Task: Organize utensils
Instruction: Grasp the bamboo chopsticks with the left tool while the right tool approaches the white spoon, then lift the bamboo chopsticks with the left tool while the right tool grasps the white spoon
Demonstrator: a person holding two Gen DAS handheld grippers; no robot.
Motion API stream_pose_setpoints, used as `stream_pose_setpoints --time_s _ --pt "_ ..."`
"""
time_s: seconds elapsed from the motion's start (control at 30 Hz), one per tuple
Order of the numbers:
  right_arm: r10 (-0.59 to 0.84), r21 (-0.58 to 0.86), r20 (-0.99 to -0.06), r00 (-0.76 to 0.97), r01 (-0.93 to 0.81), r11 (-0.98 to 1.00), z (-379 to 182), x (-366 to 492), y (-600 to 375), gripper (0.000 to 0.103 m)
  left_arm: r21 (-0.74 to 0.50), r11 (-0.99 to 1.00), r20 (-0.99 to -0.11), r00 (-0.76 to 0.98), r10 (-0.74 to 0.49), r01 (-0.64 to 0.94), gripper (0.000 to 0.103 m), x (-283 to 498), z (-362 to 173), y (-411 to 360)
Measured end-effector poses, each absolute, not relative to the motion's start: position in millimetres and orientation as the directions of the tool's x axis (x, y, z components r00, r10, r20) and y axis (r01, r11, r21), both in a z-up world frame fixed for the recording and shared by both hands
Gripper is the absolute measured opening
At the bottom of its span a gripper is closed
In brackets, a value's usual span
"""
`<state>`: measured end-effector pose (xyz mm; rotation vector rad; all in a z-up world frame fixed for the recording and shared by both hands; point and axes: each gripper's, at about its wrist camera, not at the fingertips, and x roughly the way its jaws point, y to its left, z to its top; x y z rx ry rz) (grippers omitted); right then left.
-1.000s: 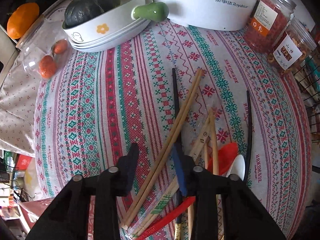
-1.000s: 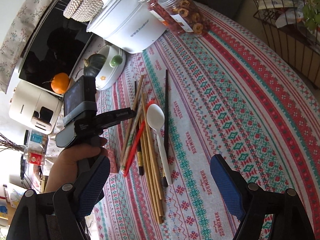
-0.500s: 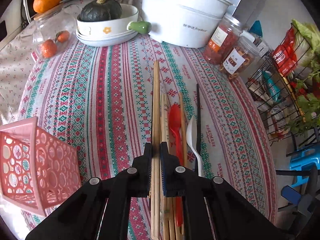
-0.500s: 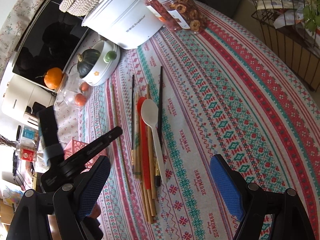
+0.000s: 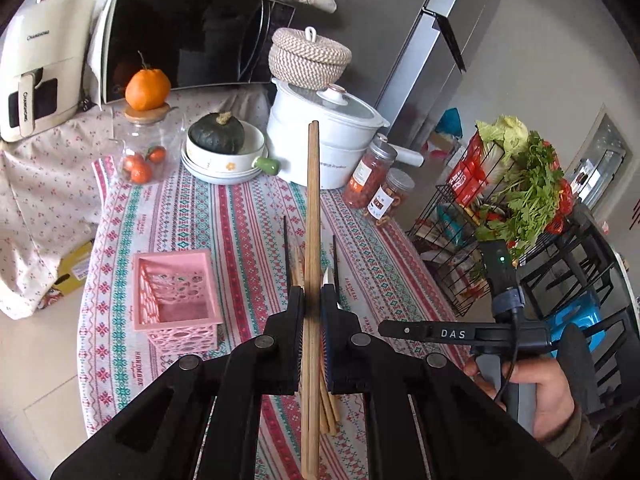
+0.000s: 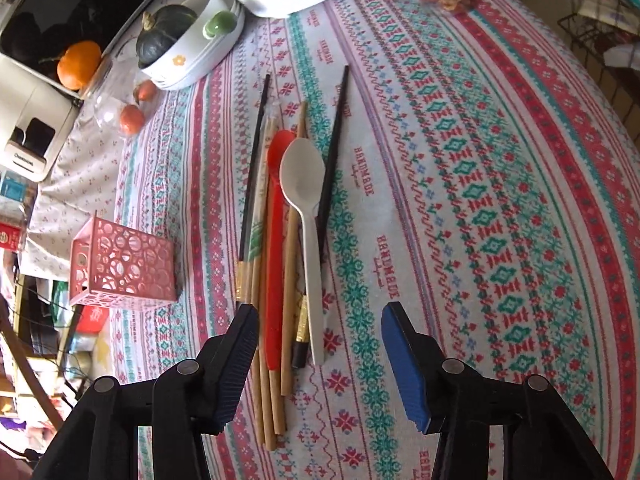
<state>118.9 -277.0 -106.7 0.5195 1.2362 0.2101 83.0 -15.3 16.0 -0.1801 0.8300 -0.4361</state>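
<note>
My left gripper [image 5: 312, 300] is shut on a pair of long wooden chopsticks [image 5: 313, 208] and holds them lifted above the table, tips pointing away. A pink perforated basket [image 5: 176, 296] stands on the cloth to its left; it also shows in the right wrist view [image 6: 120, 268]. My right gripper [image 6: 320, 328] is open and empty, low over the near ends of the utensil pile: a red spoon [image 6: 276, 200], a white spoon [image 6: 306, 208], black chopsticks [image 6: 334, 148] and wooden chopsticks [image 6: 272, 396]. The right gripper also shows in the left wrist view [image 5: 460, 334].
At the back of the patterned tablecloth [image 6: 480, 160] stand a white pot [image 5: 324, 152], a bowl with a dark squash [image 5: 220, 144], a glass jar with small oranges [image 5: 140, 152] and two snack jars [image 5: 376, 184]. A wire rack with greens [image 5: 512, 184] stands right of the table.
My left gripper has risen from the table with the wooden chopsticks in it and tilted up. My right gripper has come down and closer to the utensil pile.
</note>
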Motion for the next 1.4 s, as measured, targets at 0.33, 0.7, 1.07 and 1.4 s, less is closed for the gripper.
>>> stream_pose_setpoints --time_s 0.33,0.7,1.07,1.4 --pt "0.377 0.397 -0.897 0.228 0.047 0.916 -143.0 175.7 -246.4 0.052 -0.411 0.878 -0.63 0.619 -0.469 0.247 0.009 92.9 6.6 30.4" --pt "0.315 0.328 -0.924 0.216 0.025 0.944 -154.1 202.9 -234.5 0.008 -0.424 0.872 -0.606 0.64 -0.473 0.243 0.009 98.3 8.2 38.4" --pt "0.419 0.452 -0.811 0.409 -0.017 0.892 -90.6 180.8 -234.4 0.008 -0.42 0.881 -0.54 0.721 -0.434 0.216 0.009 101.6 17.5 57.0" --pt "0.533 0.523 -0.557 0.636 -0.23 0.821 -27.3 138.5 -209.9 0.008 -0.391 0.904 -0.432 0.833 -0.345 0.172 0.009 126.1 11.8 69.2"
